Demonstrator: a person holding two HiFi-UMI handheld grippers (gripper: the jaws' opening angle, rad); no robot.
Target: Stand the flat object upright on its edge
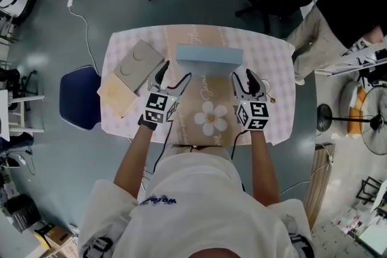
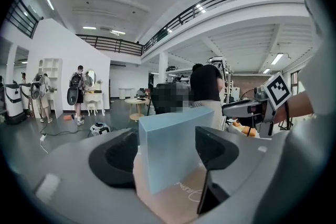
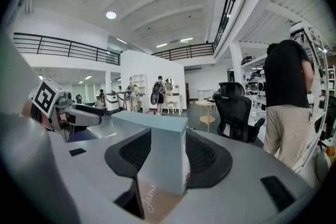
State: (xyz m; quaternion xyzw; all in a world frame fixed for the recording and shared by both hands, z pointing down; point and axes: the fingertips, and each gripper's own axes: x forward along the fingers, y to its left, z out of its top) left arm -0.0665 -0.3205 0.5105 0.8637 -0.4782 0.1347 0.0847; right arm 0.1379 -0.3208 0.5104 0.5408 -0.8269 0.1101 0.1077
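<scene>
Okay, light blue box (image 1: 208,56) is upright on its long edge, mid-table toward the far side, long face toward the person. Its bottom edge is at the cloth; can't tell whether it rests there or sits just off it.

The left gripper (image 1: 174,72) is on the box's left end, jaws clamped across its thickness. The left gripper view shows a box corner between both pads, with the pads against its faces.

The right gripper (image 1: 243,77) is on the right end, jaws likewise closed on the box. The right gripper view shows the narrow end filling the gap, pads touching both sides. Both grippers point away from the person, tilted slightly down.

The table (image 1: 272,69) has a pink checked cloth with a daisy print (image 1: 211,116) near the person. A grey flat slab (image 1: 138,63) and a tan board (image 1: 117,95) lie at the table's left, apart from the box. A blue chair (image 1: 78,96) stands left of the table.
</scene>
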